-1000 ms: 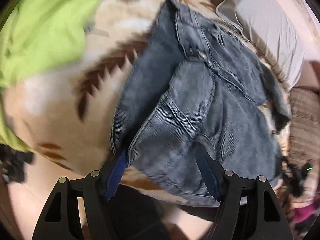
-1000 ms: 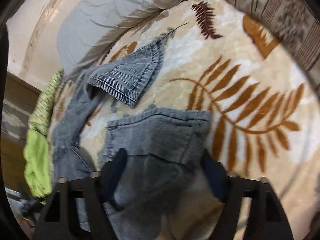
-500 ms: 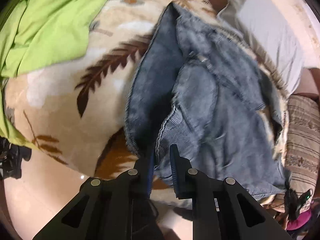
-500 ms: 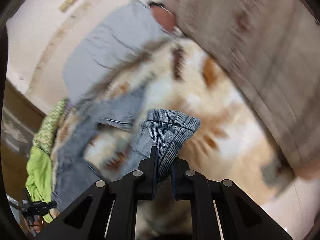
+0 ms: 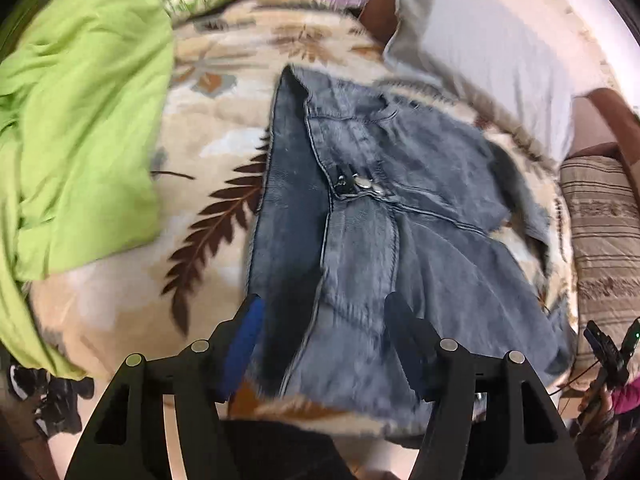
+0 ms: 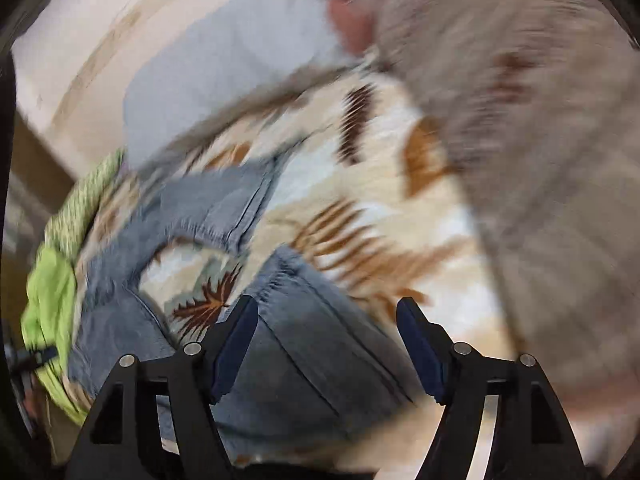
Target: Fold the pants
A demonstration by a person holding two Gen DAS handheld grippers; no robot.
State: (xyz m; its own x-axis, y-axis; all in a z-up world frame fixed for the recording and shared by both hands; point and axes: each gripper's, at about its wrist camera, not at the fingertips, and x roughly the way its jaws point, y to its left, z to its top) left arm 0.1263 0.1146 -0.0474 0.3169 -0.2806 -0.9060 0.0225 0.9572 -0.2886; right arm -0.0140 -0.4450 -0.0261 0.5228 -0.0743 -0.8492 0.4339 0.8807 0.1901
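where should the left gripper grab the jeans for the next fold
Probably the waistband corner nearest the left gripper, coming down from above. The jeans lie flat on the blanket with the waist end toward that gripper, and its layered edge gives a firm ridge to pinch. The jaws are opening, with denim below them but not pressed.

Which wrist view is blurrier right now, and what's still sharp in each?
Right wrist: heavy motion smear over the blanket and striped cover; only the gripper body is crisp. Left wrist: milder blur; the jeans button and seams are readable; fisheye bends the edges.
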